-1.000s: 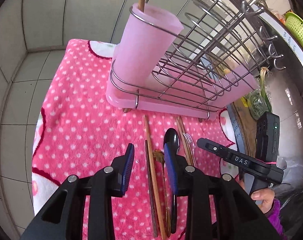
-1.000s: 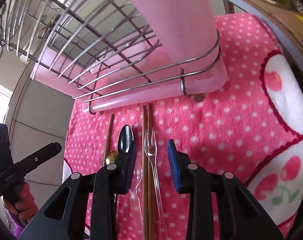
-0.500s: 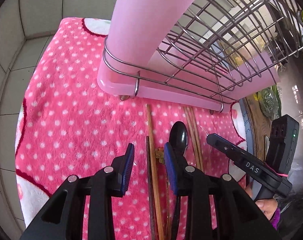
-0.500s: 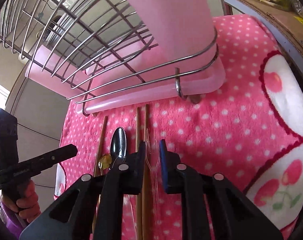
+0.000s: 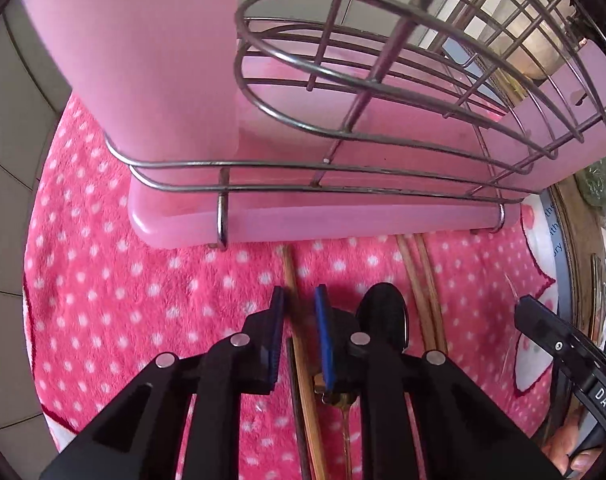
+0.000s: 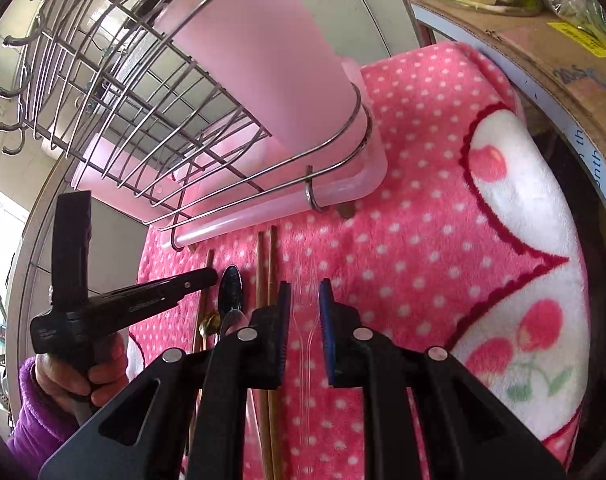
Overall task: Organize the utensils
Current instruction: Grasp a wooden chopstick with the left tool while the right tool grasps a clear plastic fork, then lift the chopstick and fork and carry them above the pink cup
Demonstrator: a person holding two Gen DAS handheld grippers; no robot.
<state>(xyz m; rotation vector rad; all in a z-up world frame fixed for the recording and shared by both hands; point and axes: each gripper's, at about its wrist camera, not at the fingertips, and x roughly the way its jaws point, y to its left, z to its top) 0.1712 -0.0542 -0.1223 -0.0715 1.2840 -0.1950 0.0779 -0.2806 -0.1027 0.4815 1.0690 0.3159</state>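
Utensils lie on a pink dotted towel (image 5: 143,300) in front of a wire dish rack (image 5: 383,120) with a pink cup (image 6: 263,60). My left gripper (image 5: 299,312) points down over a wooden chopstick (image 5: 291,272). Its jaws are closing with the chopstick between them and a gap still showing beside the right pad. A black spoon (image 5: 383,312), a small gold spoon (image 5: 343,404) and a chopstick pair (image 5: 423,280) lie to its right. My right gripper (image 6: 305,312) is shut on a clear plastic fork (image 6: 307,344). In that view the left gripper (image 6: 211,276) sits by the black spoon (image 6: 231,284).
The rack's pink drip tray (image 5: 303,220) stands just beyond the utensils. A cardboard box (image 6: 543,40) with vegetables borders the towel on the right. Grey tiles (image 5: 7,240) lie left of the towel. A hand in a purple sleeve (image 6: 43,400) holds the left gripper.
My left gripper dropped and moved in toward the rack, its jaws narrowing around the wooden chopstick. My right gripper's jaws closed onto the clear fork, then it drew back from the rack.
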